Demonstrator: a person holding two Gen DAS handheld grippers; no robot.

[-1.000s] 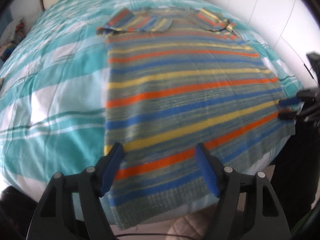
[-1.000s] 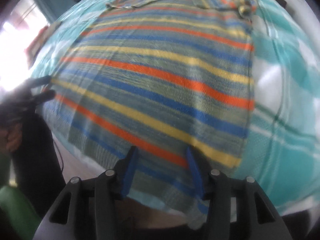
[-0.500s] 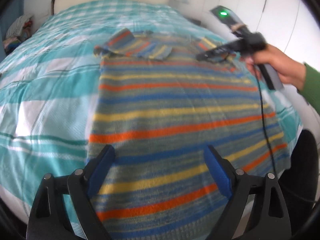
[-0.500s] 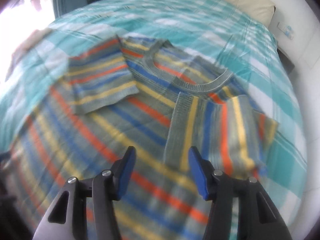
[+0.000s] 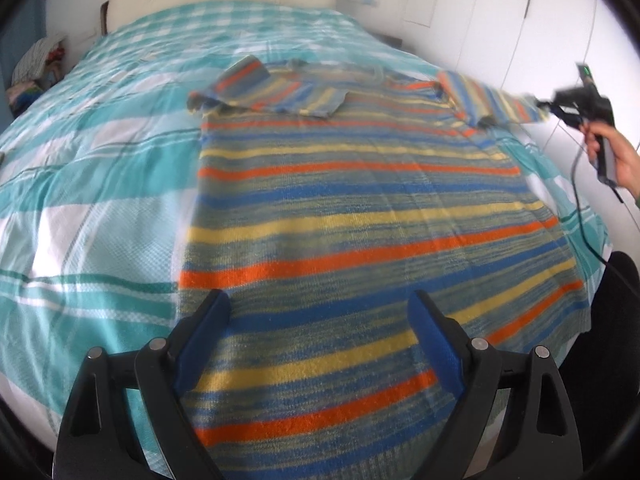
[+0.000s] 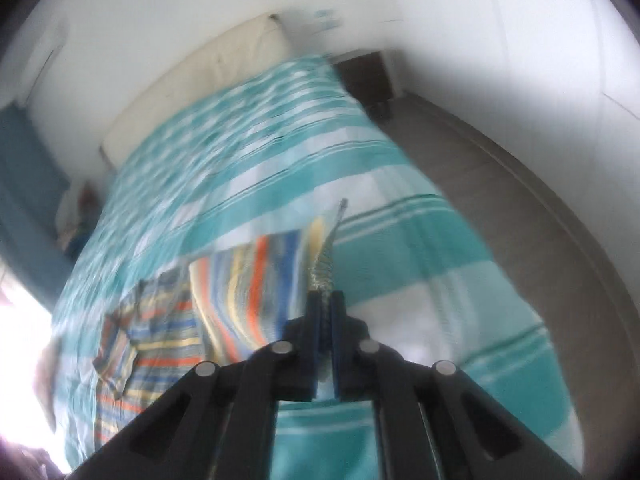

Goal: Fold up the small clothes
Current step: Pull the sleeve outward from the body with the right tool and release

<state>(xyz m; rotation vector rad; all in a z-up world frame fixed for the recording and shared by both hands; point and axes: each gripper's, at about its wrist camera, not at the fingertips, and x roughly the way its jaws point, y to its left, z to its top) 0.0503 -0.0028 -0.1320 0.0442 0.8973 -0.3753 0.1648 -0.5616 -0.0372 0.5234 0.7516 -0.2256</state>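
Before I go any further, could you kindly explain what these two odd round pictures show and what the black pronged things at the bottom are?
No robot here: a person holds hand-held tongs in each hand, and each carries a wide-angle camera looking along its two prongs. One picture is from the left tongs, which are open and hover over a striped sweater spread on a bed with a teal checked cover. Its left sleeve is folded across the chest. At that picture's right edge you see the person's hand with the right tongs. The other, blurred picture is from those right tongs, shut on the edge of the right sleeve and pulling it outward.
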